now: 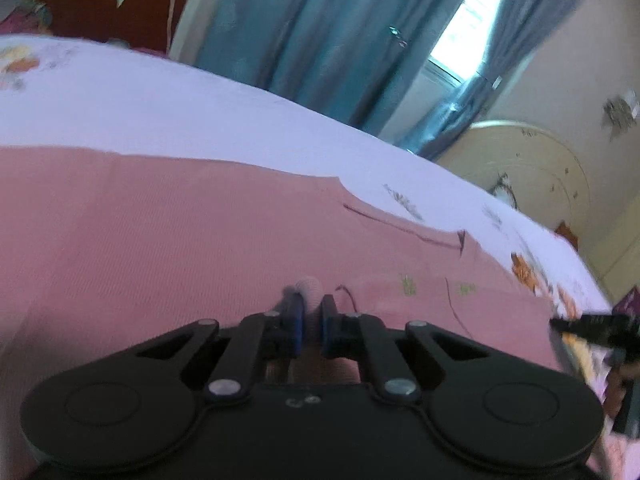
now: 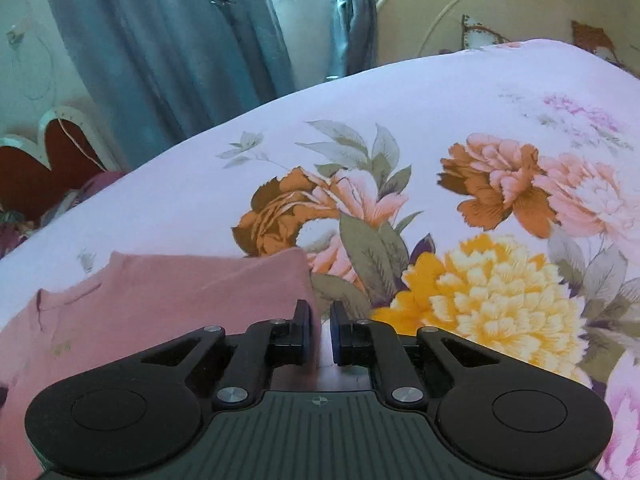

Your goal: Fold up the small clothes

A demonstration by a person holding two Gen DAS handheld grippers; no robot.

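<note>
A dusty-pink small garment (image 1: 180,232) lies spread on the floral bedsheet (image 1: 160,108). My left gripper (image 1: 311,304) is shut on a bunched fold of it, which pokes up between the fingers. In the right wrist view the same pink garment (image 2: 168,292) lies at the lower left. My right gripper (image 2: 320,316) is shut on its right edge, with pink cloth pinched between the narrow jaws. The other gripper's black tip (image 1: 592,326) shows at the right edge of the left wrist view.
The bed's sheet (image 2: 400,100) has large orange, yellow and pink flowers. Blue curtains (image 1: 320,40) and a bright window stand behind the bed. A cream round headboard (image 1: 532,168) is at the right, and a red and white piece of furniture (image 2: 44,160) is at the far left.
</note>
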